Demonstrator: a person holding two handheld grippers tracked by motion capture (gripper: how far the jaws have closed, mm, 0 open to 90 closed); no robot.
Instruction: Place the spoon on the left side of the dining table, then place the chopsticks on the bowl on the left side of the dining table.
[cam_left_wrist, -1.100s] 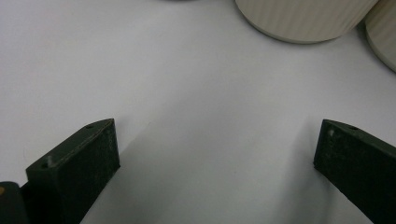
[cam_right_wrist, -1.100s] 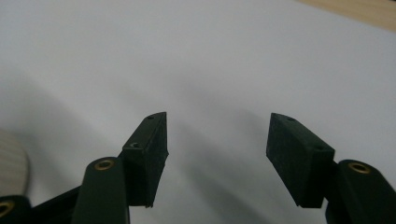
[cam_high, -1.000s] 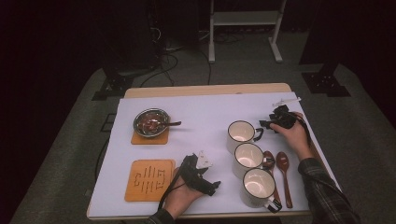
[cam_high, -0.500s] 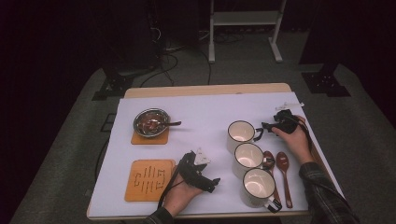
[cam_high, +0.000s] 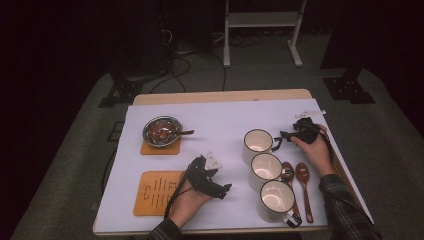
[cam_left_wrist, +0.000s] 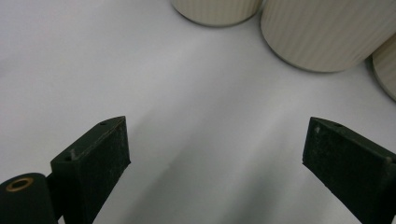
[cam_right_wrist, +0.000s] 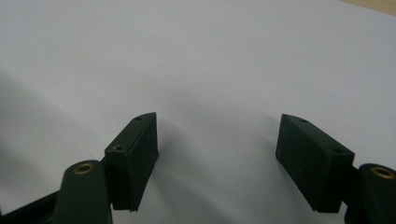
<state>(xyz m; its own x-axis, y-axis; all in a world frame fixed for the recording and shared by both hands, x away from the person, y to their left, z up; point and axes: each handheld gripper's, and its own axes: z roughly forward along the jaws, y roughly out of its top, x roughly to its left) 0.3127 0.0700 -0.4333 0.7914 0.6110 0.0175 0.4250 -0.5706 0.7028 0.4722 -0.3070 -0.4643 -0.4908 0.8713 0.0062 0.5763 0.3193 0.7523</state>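
Since 1 s ago: R gripper has shifted from table's far R edge in toward handle of far mug, jaws wide w/ nothing between; L gripper has lifted slightly off white sheet, jaws just closing a little yet wide, empty, facing mid mug and near mug. Risk (judgement): mugs stand touching in a row, so a skewed bite on the handle could nudge neighbours or the two spoons just beside; whether the R jaws touch the handle can't be told, near spoon partly hidden by mugs, bowl contents unclear.

Bowl on coaster, up-left of left tongs. Slotted mat just left of them. Two spoons near right tongs, person's side.
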